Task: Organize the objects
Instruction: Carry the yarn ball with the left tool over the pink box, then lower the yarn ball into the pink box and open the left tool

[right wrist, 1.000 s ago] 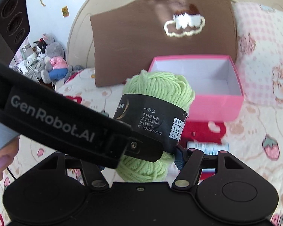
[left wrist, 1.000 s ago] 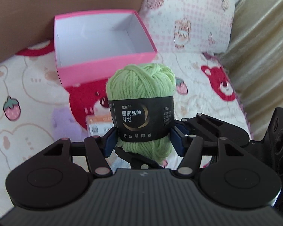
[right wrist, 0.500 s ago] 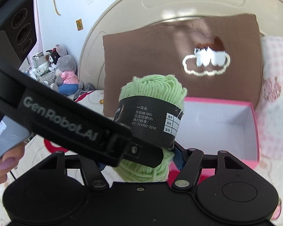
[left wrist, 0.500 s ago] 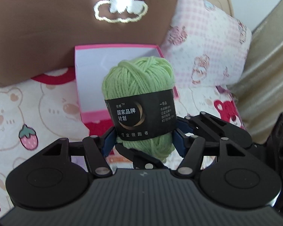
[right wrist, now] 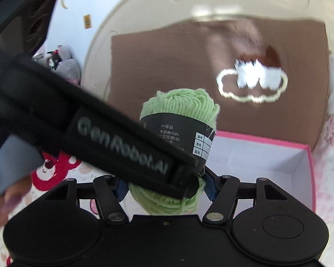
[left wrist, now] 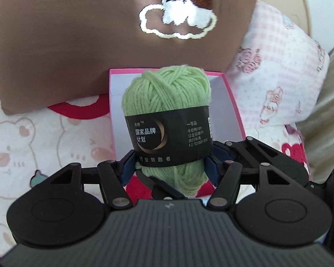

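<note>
A ball of light green yarn [left wrist: 167, 102] with a black paper band is held upright by both grippers at once. My left gripper [left wrist: 170, 169] is shut on its lower part, blue pads on each side. My right gripper [right wrist: 164, 187] is also shut on the yarn [right wrist: 180, 104], crossing under the left one. The left gripper's black body [right wrist: 113, 142] cuts across the right wrist view. An open pink box [left wrist: 232, 111] with a white inside lies on the bed just behind the yarn; it also shows in the right wrist view [right wrist: 310, 178].
A brown pillow [left wrist: 78, 33] with a cloud design leans behind the box. A pink checked pillow [left wrist: 278, 77] is at the right. The bedsheet [left wrist: 33, 138] has bear and strawberry prints. Plush toys [right wrist: 66, 66] sit far left beside the headboard [right wrist: 211, 0].
Both grippers have carried the yarn up and toward the box. The box now sits lower and closer behind the yarn, and the brown pillow fills more of both views.
</note>
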{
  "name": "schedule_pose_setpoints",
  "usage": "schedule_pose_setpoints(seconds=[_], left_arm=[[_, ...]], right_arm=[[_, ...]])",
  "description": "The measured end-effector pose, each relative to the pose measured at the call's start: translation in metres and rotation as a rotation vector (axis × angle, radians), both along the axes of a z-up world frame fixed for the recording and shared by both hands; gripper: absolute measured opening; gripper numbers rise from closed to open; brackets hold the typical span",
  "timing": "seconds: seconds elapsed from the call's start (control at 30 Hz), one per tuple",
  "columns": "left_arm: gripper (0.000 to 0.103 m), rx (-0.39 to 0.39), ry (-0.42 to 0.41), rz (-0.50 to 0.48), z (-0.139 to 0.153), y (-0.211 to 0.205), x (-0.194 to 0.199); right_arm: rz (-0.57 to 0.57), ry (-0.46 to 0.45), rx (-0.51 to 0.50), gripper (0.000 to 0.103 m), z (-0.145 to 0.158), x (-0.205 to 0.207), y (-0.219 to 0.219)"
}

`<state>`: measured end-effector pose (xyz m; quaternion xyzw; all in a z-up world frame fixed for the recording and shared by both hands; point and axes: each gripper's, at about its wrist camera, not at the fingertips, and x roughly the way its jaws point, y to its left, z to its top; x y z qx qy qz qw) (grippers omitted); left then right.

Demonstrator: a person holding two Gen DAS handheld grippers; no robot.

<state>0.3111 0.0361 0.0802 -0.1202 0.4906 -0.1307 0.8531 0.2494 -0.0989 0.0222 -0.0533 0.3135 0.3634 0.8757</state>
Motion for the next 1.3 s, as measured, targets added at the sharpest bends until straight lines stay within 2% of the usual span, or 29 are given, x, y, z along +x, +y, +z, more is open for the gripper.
schedule_pose_setpoints(seconds=[0.1, 0.53, 0.7, 0.83, 1.0, 1.3], left_arm=[[0.062, -0.036, 0.021, 0.009, -0.014, 0.001, 0.018], [0.06, -0.076, 0.1, 0.049, -0.073, 0.0, 0.073], [0.058, -0.133, 0.14, -0.002, -0.095, 0.005, 0.092], [0.058, -0.09, 0.133, -0.01, -0.104, 0.0, 0.099], [0.056, -0.121, 0.156, 0.014, -0.119, 0.007, 0.111], [0.055, -0.057, 0.13, 0.015, -0.118, -0.005, 0.118]], right_arm=[[-0.008, 0.032, -0.01, 0.069, -0.009, 0.02, 0.002], [-0.018, 0.117, -0.057, 0.068, -0.056, 0.075, 0.015], [-0.027, 0.154, -0.068, 0.068, -0.072, 0.091, 0.013], [-0.03, 0.152, -0.1, 0.067, -0.082, 0.099, 0.021], [-0.071, 0.179, -0.109, 0.067, -0.094, 0.11, 0.028], [-0.077, 0.2, -0.101, 0.067, -0.094, 0.124, 0.032]])
